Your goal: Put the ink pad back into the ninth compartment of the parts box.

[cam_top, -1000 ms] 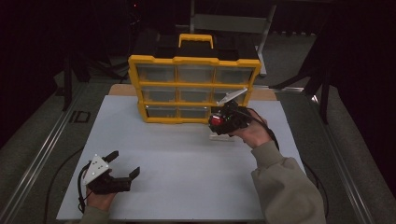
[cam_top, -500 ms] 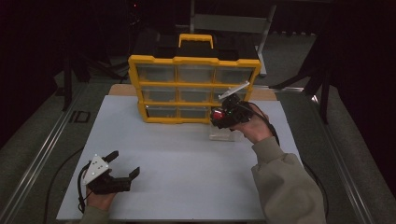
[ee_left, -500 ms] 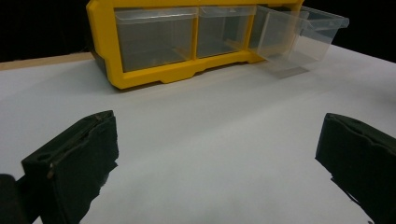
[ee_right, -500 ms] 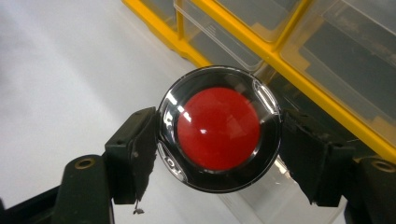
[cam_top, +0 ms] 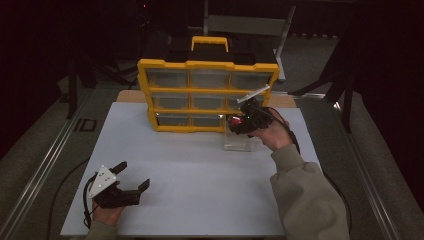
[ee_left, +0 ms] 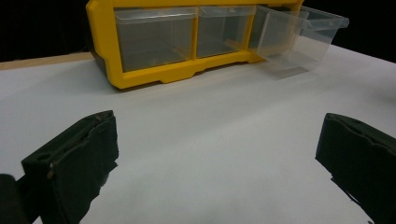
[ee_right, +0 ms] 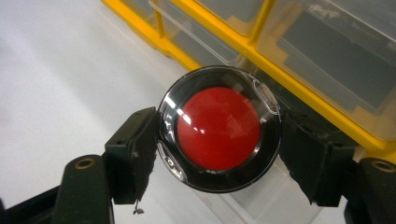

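Observation:
My right gripper [ee_right: 219,137] is shut on a round black thing with a red centre under a clear dome [ee_right: 218,128], one pad on each side of it. In the high view the right gripper [cam_top: 241,120] hovers at the lower right corner of the yellow drawer cabinet [cam_top: 207,95], just above a clear plastic drawer [cam_top: 241,143] that stands out on the white table. The left gripper view has that drawer [ee_left: 299,39] beside the cabinet [ee_left: 154,74]. My left gripper [cam_top: 131,176] rests at the table's near left, jaws open with nothing between them [ee_left: 215,154].
The white tabletop [cam_top: 200,170] lies between the two grippers. The cabinet holds three rows of clear drawers and has a yellow handle [cam_top: 210,42] on top. Dark floor, metal rails and a chair frame surround the table.
The right gripper with the round thing has shifted slightly up the picture, and the clear drawer under it shows more. The left gripper has not moved.

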